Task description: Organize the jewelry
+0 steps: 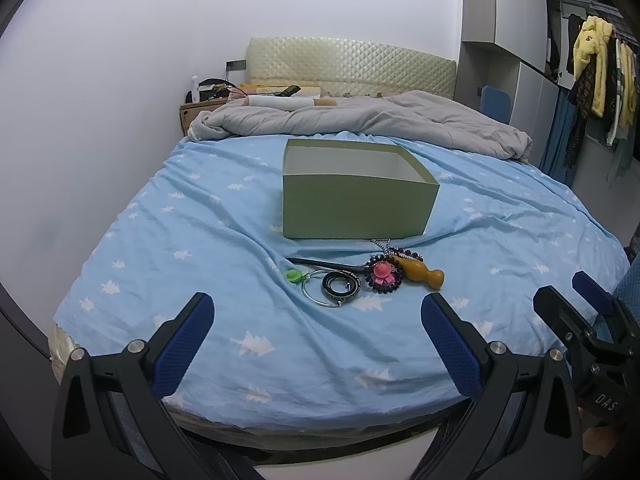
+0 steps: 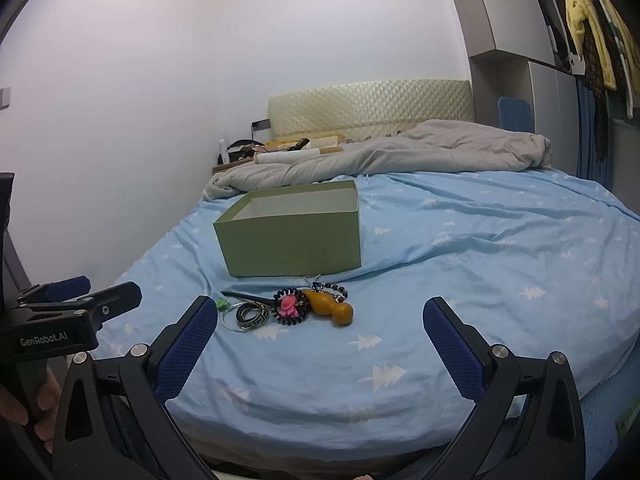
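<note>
An open green box (image 1: 356,208) (image 2: 292,240) stands on the blue bed sheet (image 1: 200,240), and its inside looks empty. In front of it lies a small heap of jewelry: a black patterned bangle (image 1: 341,287) (image 2: 253,316) on a thin metal ring, a pink flower hair tie (image 1: 383,276) (image 2: 289,307), a wooden gourd (image 1: 424,274) (image 2: 332,307), a dark bead string (image 1: 408,255) (image 2: 334,288), a green clip (image 1: 295,276) and a black stick (image 1: 320,264). My left gripper (image 1: 318,320) is open and empty, short of the heap. My right gripper (image 2: 320,324) is open and empty, near the heap.
A rumpled grey duvet (image 1: 360,118) (image 2: 400,156) lies behind the box, before a quilted headboard (image 1: 352,66). A cluttered nightstand (image 1: 204,100) stands at the back left. Cabinets and hanging clothes (image 1: 592,72) are on the right.
</note>
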A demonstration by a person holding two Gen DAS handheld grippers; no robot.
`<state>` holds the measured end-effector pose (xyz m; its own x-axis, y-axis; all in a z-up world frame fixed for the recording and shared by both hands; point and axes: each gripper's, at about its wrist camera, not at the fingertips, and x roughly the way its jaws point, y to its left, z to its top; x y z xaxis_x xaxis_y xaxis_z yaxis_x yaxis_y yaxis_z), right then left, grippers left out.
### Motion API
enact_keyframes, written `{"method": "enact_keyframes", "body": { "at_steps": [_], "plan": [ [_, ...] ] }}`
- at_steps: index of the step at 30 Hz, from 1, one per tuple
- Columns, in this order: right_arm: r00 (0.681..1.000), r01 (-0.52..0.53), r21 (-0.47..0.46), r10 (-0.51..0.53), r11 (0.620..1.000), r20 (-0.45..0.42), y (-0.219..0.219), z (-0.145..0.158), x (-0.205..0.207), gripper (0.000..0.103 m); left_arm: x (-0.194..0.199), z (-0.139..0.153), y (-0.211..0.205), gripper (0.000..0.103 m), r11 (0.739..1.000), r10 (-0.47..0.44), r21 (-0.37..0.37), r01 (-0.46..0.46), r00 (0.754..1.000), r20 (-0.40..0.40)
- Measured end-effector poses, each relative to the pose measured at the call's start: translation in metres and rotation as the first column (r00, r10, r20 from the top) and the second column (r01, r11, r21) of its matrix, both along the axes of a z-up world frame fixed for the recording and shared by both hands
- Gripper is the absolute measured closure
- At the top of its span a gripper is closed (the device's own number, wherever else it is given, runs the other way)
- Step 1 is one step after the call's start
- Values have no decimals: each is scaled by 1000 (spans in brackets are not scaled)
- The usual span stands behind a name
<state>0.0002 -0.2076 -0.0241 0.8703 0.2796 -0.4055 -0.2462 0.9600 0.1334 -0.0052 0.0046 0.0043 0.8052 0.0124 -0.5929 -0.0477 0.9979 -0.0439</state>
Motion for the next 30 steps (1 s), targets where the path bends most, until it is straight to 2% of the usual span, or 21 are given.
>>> {"method": "enact_keyframes", "body": {
  "at_steps": [30],
  "plan": [
    [1000, 0, 0, 0, 1000, -18, 1, -6, 3, 0, -1, -3, -1, 0, 1000, 2, -2, -2, 1000, -12]
  ]
}}
